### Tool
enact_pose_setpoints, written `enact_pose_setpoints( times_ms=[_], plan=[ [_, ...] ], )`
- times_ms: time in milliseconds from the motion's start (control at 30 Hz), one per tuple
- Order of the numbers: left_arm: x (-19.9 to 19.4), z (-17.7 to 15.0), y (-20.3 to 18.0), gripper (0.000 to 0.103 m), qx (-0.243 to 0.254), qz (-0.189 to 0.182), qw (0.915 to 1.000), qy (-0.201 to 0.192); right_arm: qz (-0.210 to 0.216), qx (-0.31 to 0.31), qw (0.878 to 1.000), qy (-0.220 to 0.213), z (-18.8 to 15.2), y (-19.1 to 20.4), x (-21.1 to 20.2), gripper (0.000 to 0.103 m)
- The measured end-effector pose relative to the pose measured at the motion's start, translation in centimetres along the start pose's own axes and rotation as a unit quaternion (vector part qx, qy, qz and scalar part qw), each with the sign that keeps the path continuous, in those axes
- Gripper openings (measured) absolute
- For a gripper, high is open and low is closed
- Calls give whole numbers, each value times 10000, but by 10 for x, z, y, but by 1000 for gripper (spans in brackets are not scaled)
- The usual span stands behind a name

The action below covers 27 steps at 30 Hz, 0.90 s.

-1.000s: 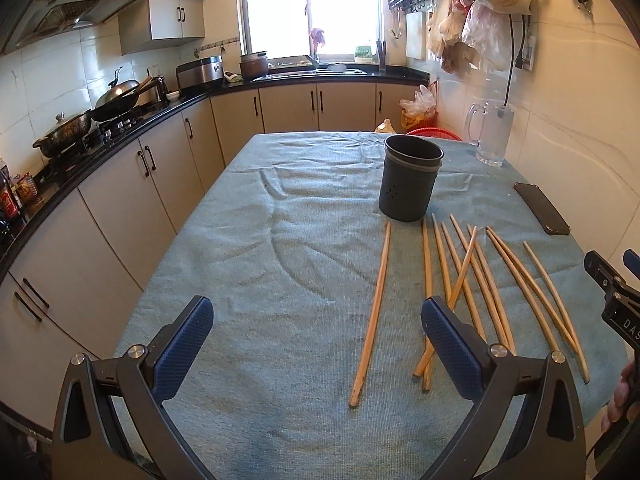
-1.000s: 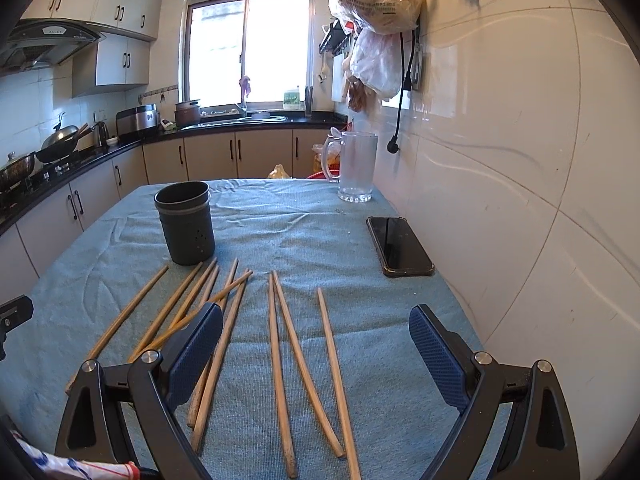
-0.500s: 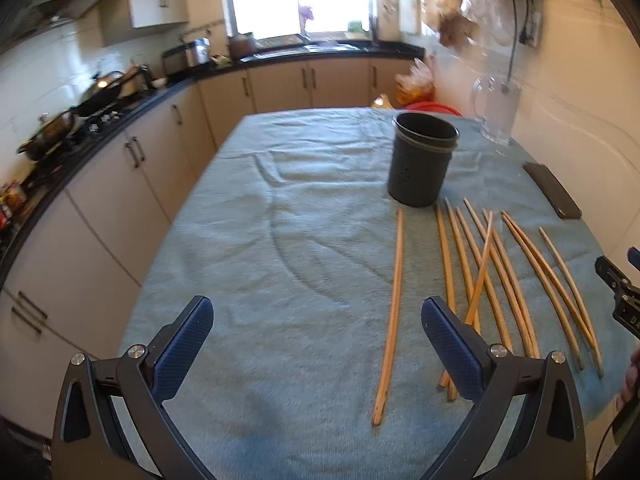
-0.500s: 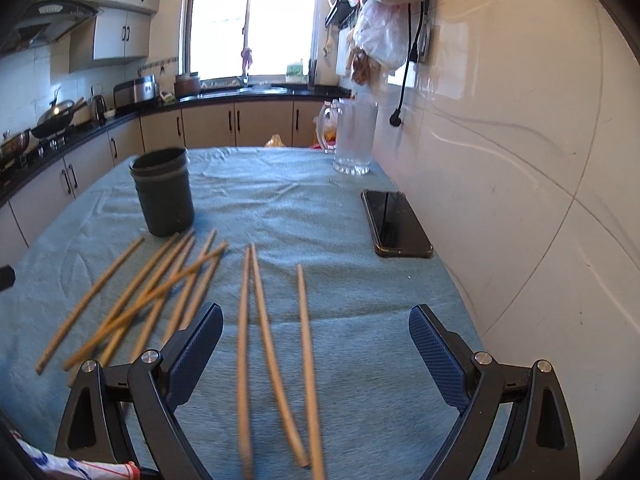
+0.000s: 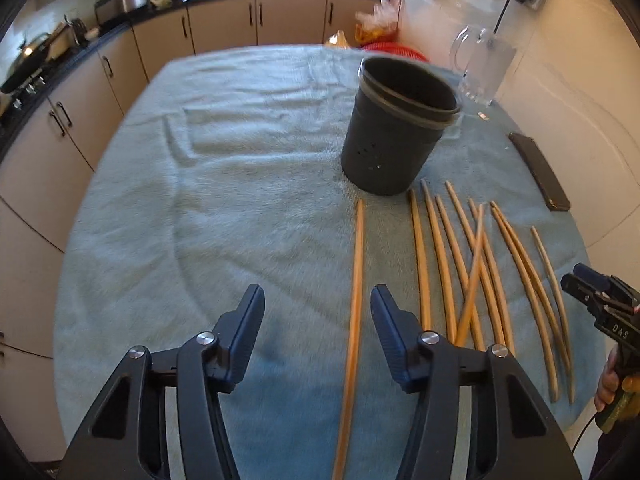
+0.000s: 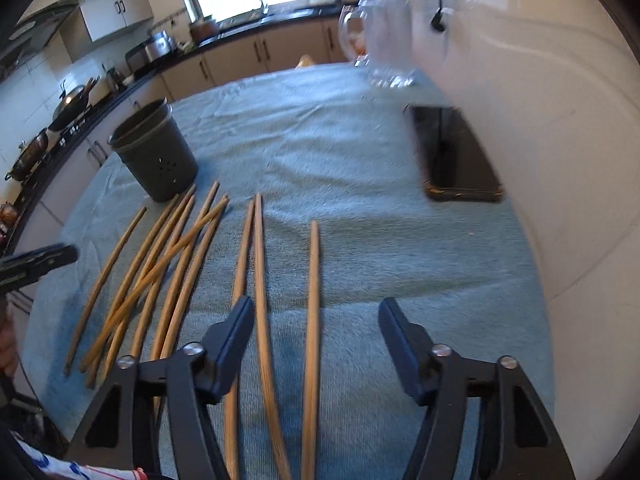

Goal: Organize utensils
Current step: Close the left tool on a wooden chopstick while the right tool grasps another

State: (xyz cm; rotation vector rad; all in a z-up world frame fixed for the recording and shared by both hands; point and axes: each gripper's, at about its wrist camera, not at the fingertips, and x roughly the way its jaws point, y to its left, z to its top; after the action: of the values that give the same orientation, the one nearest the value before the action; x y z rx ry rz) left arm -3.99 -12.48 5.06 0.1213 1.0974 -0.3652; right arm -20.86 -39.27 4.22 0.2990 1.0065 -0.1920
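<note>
Item: wooden chopsticks, loose, lying flat on the towel-covered worktop, long axes running away from both cameras toward the dark holder, which stands upright just beyond their far tips.

Left gripper: fingers half-spread, having just been closing, pinching nothing. The leftmost chopstick lies between them, nearer the right finger, untouched, its axis parallel to the fingers.

Right gripper: fingers likewise part-spread after closing, empty. The rightmost chopstick lies between them, with a neighbouring stick just inside the left finger.

Judgement: each hand is nearest its own outermost stick; a grasp needs only a descent.
</note>
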Motion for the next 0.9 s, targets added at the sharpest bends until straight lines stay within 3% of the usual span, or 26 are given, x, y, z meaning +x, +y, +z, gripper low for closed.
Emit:
enact_pose_setpoints(
  times_ms=[233,333,667,733,800,833,867,900],
  plan=[
    [41,24,-17,36,164,-151,9986,469,-207,-397,9982,389,14,9,25,56],
    [53,30,-25,27,337,-15,9978,576,-303,-487,9968,548,20,9,36,45],
    [62,39,-39,26,538,185,9973,470,-492,-696,9940,690,36,13,50,42],
    [64,39,-44,26,689,275,9963,430,-519,-741,9936,682,37,14,53,36],
    [63,36,-46,26,731,296,9960,416,-471,-748,9938,674,39,16,54,17],
    [62,37,-45,25,678,273,9964,424,-460,-734,9940,667,40,17,54,14],
    [61,36,-44,12,599,246,9970,415,-467,-727,9941,660,41,17,56,9],
    [59,36,-42,6,518,212,9976,406,-457,-725,9942,658,42,19,57,7]
  ],
)
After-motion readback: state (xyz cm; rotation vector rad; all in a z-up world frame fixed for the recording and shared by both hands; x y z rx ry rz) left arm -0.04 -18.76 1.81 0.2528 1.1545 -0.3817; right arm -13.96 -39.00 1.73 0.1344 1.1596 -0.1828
